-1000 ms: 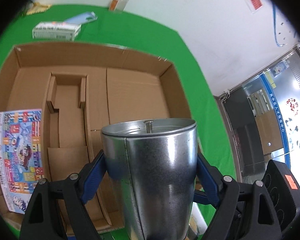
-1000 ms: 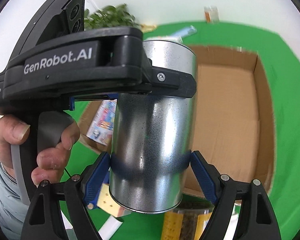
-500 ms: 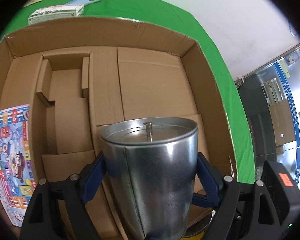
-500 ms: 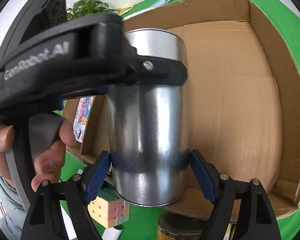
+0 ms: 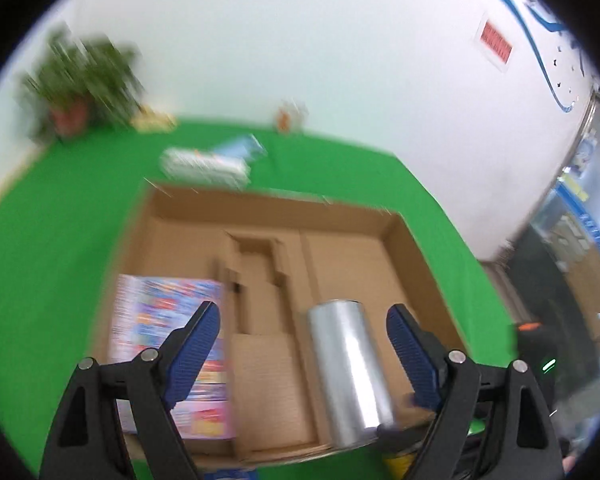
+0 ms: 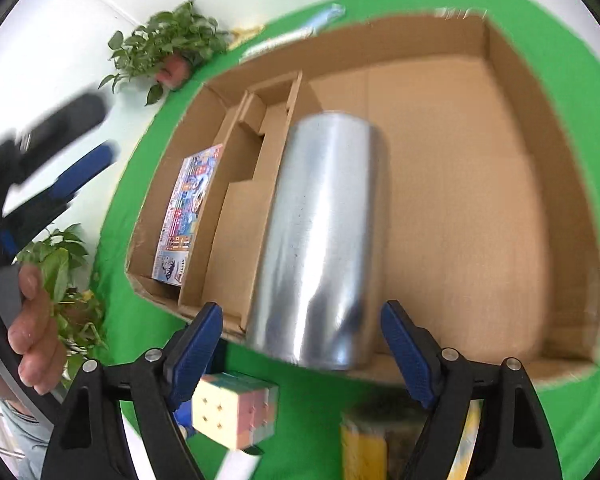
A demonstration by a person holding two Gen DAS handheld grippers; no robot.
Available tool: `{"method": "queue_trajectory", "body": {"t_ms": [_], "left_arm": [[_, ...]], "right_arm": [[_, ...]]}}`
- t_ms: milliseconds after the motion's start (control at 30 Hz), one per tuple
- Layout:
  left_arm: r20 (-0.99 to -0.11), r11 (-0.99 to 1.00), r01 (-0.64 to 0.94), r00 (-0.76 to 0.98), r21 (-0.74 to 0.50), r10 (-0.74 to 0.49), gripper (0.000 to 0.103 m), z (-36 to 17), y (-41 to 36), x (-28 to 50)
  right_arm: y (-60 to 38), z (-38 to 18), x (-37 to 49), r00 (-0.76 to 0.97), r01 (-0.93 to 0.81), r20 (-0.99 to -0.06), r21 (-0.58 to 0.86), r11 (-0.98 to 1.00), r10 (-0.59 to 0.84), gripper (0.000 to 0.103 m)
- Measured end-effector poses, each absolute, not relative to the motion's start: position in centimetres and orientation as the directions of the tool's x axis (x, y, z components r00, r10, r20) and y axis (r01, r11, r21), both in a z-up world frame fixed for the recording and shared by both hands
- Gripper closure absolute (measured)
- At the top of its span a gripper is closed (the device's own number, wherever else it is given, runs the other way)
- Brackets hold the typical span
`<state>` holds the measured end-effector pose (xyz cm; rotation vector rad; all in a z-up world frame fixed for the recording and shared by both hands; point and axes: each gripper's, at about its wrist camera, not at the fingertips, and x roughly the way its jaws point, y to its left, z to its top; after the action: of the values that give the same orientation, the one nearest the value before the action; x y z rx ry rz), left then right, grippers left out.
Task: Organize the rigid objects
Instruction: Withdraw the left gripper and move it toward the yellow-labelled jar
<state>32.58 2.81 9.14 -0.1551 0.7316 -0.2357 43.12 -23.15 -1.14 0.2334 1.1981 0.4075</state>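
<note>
Both your grippers, left (image 5: 303, 340) and right (image 6: 302, 338), hang spread with nothing pinched, because the metal can (image 6: 320, 240) now lies on its side in the cardboard box (image 6: 572, 240), near its front edge beside the colourful booklet (image 6: 188, 216).

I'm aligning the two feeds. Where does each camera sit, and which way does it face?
Left wrist: on the left tongs, facing down and forward over the cardboard box toward the wall; only its open blue-padded fingers show.
Right wrist: on the right tongs, facing steeply down into the box; its open fingers, the person's hand and the blurred left tongs show.
Shared: box, metal can, colourful booklet, green tablecloth.
</note>
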Motion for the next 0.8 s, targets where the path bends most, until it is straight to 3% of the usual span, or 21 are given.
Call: {"method": "queue_trajectory", "body": {"t_ms": [167, 233, 267, 300, 333, 400, 433, 467, 500, 533, 567, 600, 667, 800], "left_arm": [[-0.526, 0.997, 0.074, 0.849, 0.031, -0.047, 0.017, 10.2, 4.5, 25.5], [-0.515, 0.994, 0.047, 0.857, 0.098, 0.010, 0.023, 9.4, 4.4, 23.0], [-0.517, 0.992, 0.035, 0.855, 0.121, 0.033, 0.062, 8.9, 4.1, 22.2], [-0.532, 0.991, 0.030, 0.846, 0.128, 0.043, 0.098, 8.4, 4.5, 21.5], [-0.557, 0.994, 0.026, 0.830, 0.104, 0.036, 0.099, 7.8, 4.7, 20.7], [-0.566, 0.999, 0.037, 0.824, 0.015, -0.021, 0.101, 6.7, 4.9, 18.8], [-0.570, 0.999, 0.050, 0.821, -0.008, -0.046, 0.100, 6.5, 4.6, 18.4], [-0.576, 0.996, 0.074, 0.813, -0.046, -0.087, 0.099, 6.2, 4.5, 17.8], [-0.591, 0.992, 0.096, 0.797, -0.078, -0.124, 0.079, 5.7, 4.3, 17.3], [-0.603, 0.992, 0.097, 0.788, -0.076, -0.124, 0.060, 5.4, 3.5, 16.9], [-0.606, 0.994, 0.087, 0.788, -0.061, -0.106, 0.014, 5.2, 3.1, 16.4], [-0.577, 0.998, 0.062, 0.814, -0.031, -0.068, 0.000, 5.1, 2.7, 15.6], [-0.527, 0.999, 0.051, 0.849, -0.007, -0.047, 0.001, 5.3, 1.8, 14.3], [-0.527, 0.995, 0.097, 0.844, -0.032, -0.099, 0.001, 4.5, 0.4, 13.2]], "right_arm": [[-24.1, 3.7, 36.1, 0.520, -0.191, -0.818, 0.171, 0.967, 0.247, 0.019], [-24.2, 4.8, 32.5, 0.601, -0.191, -0.775, 0.097, 0.977, 0.195, 0.021], [-24.0, 5.1, 31.0, 0.630, -0.200, -0.753, 0.076, 0.977, 0.188, 0.028], [-24.0, 5.3, 29.8, 0.650, -0.209, -0.737, 0.061, 0.976, 0.185, 0.052], [-24.0, 5.5, 28.4, 0.670, -0.205, -0.724, 0.033, 0.978, 0.165, 0.070], [-24.0, 5.3, 26.3, 0.689, -0.186, -0.710, 0.023, 0.982, 0.147, 0.070], [-24.0, 5.1, 25.3, 0.697, -0.186, -0.702, 0.023, 0.982, 0.149, 0.064], [-24.0, 4.9, 24.5, 0.702, -0.185, -0.697, 0.016, 0.983, 0.144, 0.055], [-23.9, 4.8, 23.6, 0.707, -0.184, -0.694, 0.008, 0.983, 0.138, 0.027], [-24.0, 4.4, 22.7, 0.717, -0.182, -0.684, 0.003, 0.983, 0.135, 0.006], [-24.0, 4.3, 21.9, 0.731, -0.177, -0.670, -0.006, 0.984, 0.128, 0.005], [-24.2, 4.0, 21.4, 0.740, -0.175, -0.662, -0.015, 0.984, 0.121, 0.005], [-24.3, 3.6, 20.1, 0.740, -0.194, -0.660, -0.020, 0.981, 0.133, 0.005], [-24.9, 2.7, 18.4, 0.757, -0.198, -0.641, -0.042, 0.979, 0.126, 0.005]]}}
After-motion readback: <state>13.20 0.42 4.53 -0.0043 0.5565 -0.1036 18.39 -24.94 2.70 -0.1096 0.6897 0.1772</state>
